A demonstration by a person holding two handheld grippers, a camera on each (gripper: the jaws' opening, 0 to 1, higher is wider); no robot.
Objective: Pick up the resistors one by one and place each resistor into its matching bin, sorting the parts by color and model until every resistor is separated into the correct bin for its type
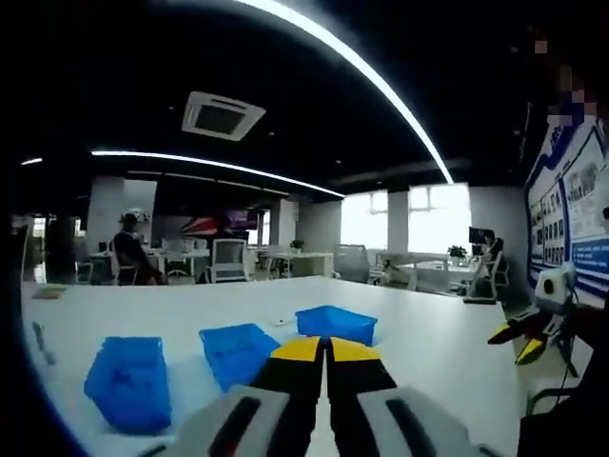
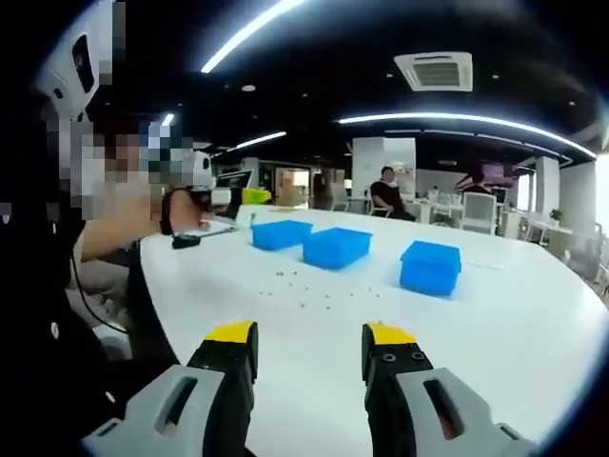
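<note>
1. Left gripper view: the left gripper (image 1: 326, 350), black with yellow-tipped jaws, has its jaws pressed together with nothing between them. It hangs above the white tabletop (image 1: 447, 333), short of the bins.
2. Left gripper view: three blue plastic bins stand in a row ahead: the left bin (image 1: 129, 381), the middle bin (image 1: 236, 350) and the far bin (image 1: 335, 323). The far bin sits just beyond the yellow tips. Small pale specks lie on the table between the middle and far bins; whether they are resistors is too small to tell.
3. Left gripper view: the right gripper (image 1: 520, 339) enters at the right edge, well apart from the bins.
4. Right gripper view: the right gripper (image 2: 309, 345) has its jaws spread wide and empty, held above the tabletop (image 2: 533, 324).
5. Right gripper view: the small scattered resistors (image 2: 309, 288) lie loose on the table, between the gripper and the same three blue bins, in front of the middle one.
6. Right gripper view: a person's hand (image 2: 183, 211) with a dark wristband shows at the left.
7. Assessment: no part is held, so the step in hand is the first pick. The wide right gripper should be lowered over one resistor lying clear of its neighbours, with the jaws astride its body, and closed gently.
8. Risk: the parts are tiny and close-set, so two may be caught or one flicked away. Colour should be confirmed before choosing a bin.
</note>
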